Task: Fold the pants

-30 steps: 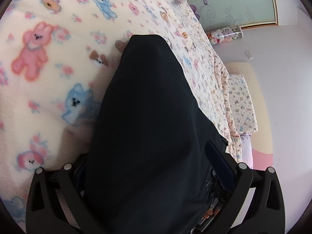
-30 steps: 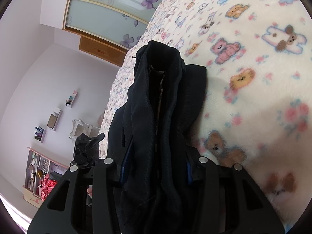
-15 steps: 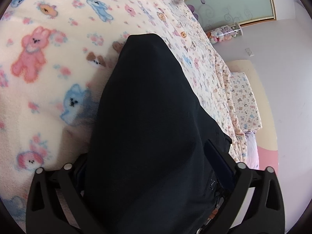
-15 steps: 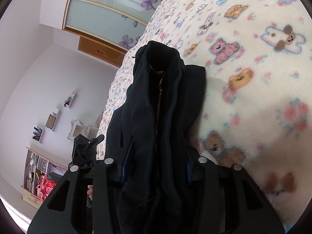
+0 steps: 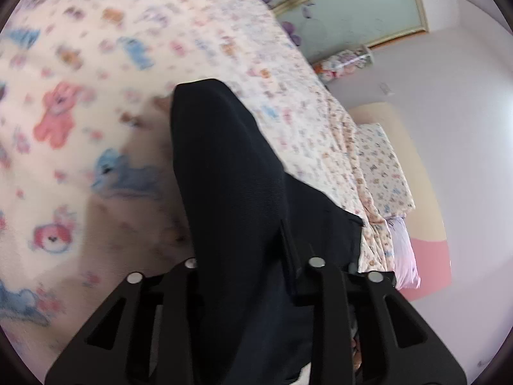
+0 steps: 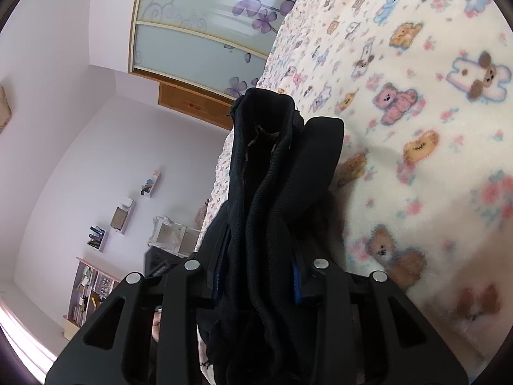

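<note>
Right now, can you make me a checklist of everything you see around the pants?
Surface: bed with a teddy-bear blanket, soft and bumpy.
Job's things: black pants, bunched in layers, held up off the blanket.
Clutter: nothing seen on the blanket.
Grippers: left gripper shut on the pants; right gripper shut on the pants too.
Cables: nothing seen.
Surroundings: wardrobe doors with purple flowers, wall shelves, a pillow by the headboard, pale walls.
</note>
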The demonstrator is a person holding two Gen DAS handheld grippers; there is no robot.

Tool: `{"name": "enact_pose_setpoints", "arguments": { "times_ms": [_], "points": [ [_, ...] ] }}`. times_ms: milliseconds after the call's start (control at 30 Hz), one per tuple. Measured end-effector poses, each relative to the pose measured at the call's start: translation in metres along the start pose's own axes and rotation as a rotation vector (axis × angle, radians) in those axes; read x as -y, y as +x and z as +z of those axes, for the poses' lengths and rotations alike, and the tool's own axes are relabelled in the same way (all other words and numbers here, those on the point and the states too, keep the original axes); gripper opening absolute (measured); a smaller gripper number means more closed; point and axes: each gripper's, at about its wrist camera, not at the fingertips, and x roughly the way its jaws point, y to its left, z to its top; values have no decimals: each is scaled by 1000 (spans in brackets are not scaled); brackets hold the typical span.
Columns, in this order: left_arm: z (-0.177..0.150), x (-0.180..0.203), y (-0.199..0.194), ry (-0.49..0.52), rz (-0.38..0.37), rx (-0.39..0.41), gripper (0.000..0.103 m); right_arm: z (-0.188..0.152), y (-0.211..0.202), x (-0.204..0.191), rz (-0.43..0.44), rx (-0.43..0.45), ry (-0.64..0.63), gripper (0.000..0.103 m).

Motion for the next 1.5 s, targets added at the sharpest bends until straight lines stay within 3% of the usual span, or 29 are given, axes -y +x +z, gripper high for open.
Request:
{"name": "enact_pose_setpoints", "arguments": {
  "times_ms": [167,400,467,567,733,767,800,833,867,900,933,967,1033,1133,1167,1200,1300,1367,1500],
  "points": [
    [-3,35,-3,71,-48,16,23,6,-5,0,84,31,32,32],
    [0,74,20,89,-160,72,23,32,-34,-6,132,195,-5,32],
    [1,75,33,80,-173,81,23,41,-38,-1,94,224,-13,32],
    [1,67,52,59,-132,74,23,46,-34,14,22,224,20,31],
    [4,32,62,-57,-76,96,25,48,-28,29,-131,227,49,32],
    [4,22,62,-98,-58,96,33,47,-25,26,-167,222,34,32],
    [4,16,61,-122,-41,95,47,47,-25,25,-199,218,20,33],
    [4,10,58,-147,-37,101,52,48,-24,23,-235,215,8,34],
    [3,5,52,-170,-35,115,65,48,-25,21,-276,221,-1,46],
    [2,1,44,-194,-14,138,85,47,-26,19,-308,228,-12,49],
    [2,-2,36,-214,25,163,91,47,-29,14,-362,245,-36,53],
    [0,-3,22,-220,56,204,93,46,-35,12,-412,271,-48,63],
    [-3,1,2,-184,120,242,95,43,-47,3,-515,335,-75,71],
    [-23,34,-33,-3,302,363,101,26,-67,-27,-626,414,-201,85],
    [-32,43,-40,56,334,397,101,18,-69,-42,-624,428,-265,95],
    [-42,55,-44,120,357,425,101,12,-70,-52,-613,434,-313,97],
    [-82,97,-45,336,412,457,101,-17,-60,-90,-522,408,-493,99],
    [-111,118,-34,450,384,431,101,-38,-51,-103,-449,348,-575,99],
    [-141,129,-10,508,265,366,101,-66,-30,-108,-389,188,-646,99]
  ]
}}
